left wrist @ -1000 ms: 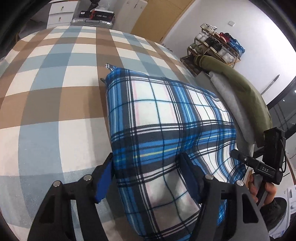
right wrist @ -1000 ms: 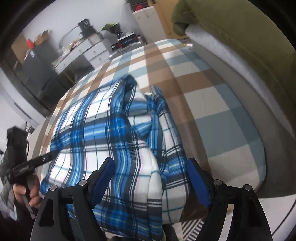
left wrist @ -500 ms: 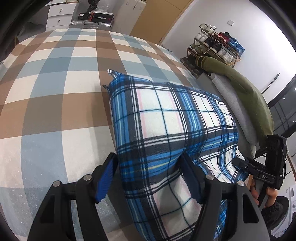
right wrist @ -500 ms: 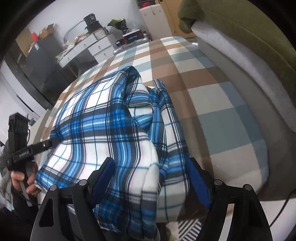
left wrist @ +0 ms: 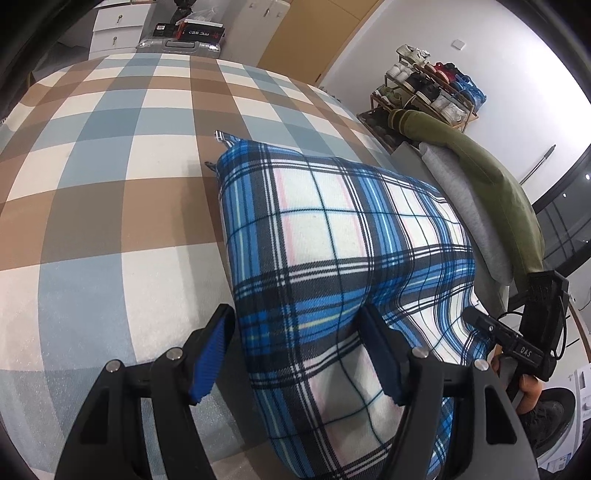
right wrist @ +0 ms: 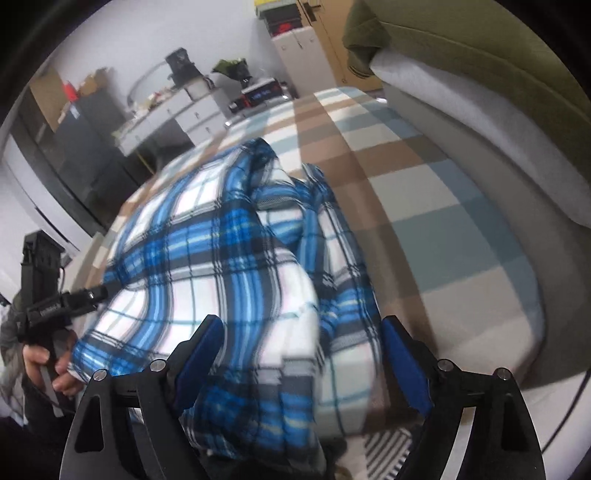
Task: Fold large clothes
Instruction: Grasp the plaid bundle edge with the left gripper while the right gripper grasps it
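A bedroom; a bed with a brown, blue and white checked cover is carrying the work. A blue, white and black plaid fleece garment is lying on the near part of the bed, folded into a thick bundle, its near end overhanging the bed edge toward the tools.

The left tool is standing with its blue-padded fingers apart; the garment's near end is lying between them, the right pad touching fabric, the left pad clear of it. No clamping is showing.

The right tool is opening, its fingers wide apart with the rumpled garment edge between them, neither pad pressing on it.

A grey cushion and an olive-green cushion are lying along the bed's far side. A shoe rack is standing against the white wall, and a white drawer unit beyond the bed.
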Available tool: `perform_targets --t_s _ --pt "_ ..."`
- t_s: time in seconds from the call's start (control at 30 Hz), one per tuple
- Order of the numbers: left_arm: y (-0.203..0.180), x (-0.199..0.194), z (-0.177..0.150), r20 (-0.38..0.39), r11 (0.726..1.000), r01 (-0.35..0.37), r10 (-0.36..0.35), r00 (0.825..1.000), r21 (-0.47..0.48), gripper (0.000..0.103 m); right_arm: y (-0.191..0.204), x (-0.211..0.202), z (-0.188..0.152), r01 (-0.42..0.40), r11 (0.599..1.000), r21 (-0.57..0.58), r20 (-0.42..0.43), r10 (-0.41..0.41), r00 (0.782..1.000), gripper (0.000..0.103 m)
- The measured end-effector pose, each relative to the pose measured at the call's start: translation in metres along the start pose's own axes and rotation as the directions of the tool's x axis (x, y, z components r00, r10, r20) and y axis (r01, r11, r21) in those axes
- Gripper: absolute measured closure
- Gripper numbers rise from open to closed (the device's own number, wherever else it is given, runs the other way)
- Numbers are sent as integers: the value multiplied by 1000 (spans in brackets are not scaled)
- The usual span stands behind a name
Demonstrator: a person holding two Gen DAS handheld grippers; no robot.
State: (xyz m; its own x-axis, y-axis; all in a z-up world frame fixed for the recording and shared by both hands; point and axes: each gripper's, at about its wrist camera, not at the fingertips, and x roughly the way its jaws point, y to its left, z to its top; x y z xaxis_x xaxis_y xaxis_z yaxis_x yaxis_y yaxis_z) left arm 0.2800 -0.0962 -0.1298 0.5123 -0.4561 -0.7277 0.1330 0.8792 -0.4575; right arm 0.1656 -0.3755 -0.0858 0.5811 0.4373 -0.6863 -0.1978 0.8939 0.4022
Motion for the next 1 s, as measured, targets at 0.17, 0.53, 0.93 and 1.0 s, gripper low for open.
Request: perform_targets --t_s 0.17,0.53,0.93,1.0 --pt "0 -1 -2 2 1000 2 -2 1000 8 37 6 11 6 -81 997 -7 -19 81 997 39" --pt "3 -2 -1 1 1000 5 -5 1000 21 37 24 7 -4 -147 988 -38 -74 144 987 54" --pt "-4 2 -1 2 999 -7 7 1000 52 37 13 21 9 -134 990 -39 -25 133 991 39" --pt "-6 3 -1 4 998 -7 7 1000 63 38 12 25 9 -172 984 -36 -31 171 985 59"
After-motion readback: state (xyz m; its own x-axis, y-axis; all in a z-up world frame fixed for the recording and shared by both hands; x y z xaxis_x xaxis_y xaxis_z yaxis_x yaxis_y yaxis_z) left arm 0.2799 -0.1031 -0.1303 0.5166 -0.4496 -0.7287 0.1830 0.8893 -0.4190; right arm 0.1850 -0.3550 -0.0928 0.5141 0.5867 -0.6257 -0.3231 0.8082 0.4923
